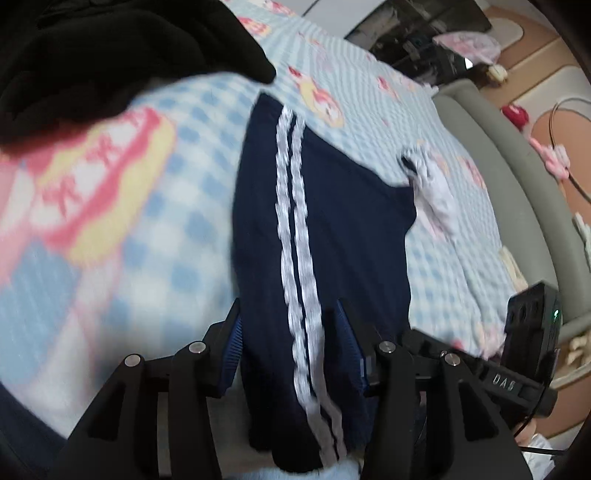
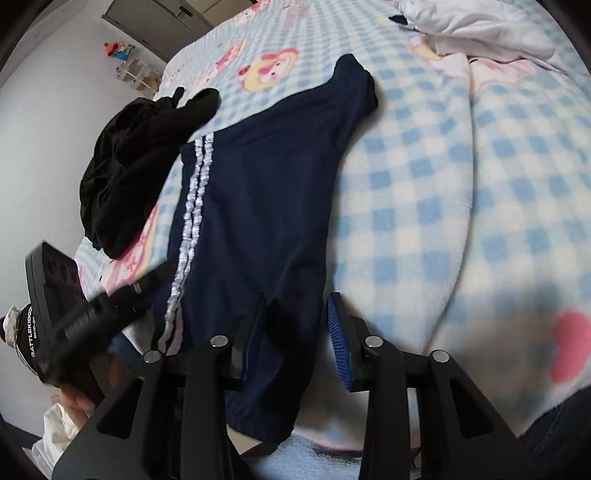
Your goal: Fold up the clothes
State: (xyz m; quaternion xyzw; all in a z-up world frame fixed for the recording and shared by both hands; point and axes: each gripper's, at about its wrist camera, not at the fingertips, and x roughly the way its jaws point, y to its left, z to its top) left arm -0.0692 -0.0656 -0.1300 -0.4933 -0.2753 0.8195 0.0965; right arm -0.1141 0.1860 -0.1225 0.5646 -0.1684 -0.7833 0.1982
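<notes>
Navy shorts (image 1: 332,229) with two white side stripes lie flat on the blue checked blanket (image 1: 147,240); they also show in the right wrist view (image 2: 258,206). My left gripper (image 1: 290,350) is open, its blue pads on either side of the striped near edge. My right gripper (image 2: 295,332) is open over the other near corner of the shorts, left finger over the cloth, right finger beside it on the blanket. The left gripper's body (image 2: 74,306) shows at the left of the right wrist view.
A black garment (image 2: 140,162) lies bunched at the shorts' far left; it also shows in the left wrist view (image 1: 110,62). White clothing (image 2: 480,33) lies at the far right of the bed. The grey bed frame (image 1: 517,177) and floor clutter lie beyond.
</notes>
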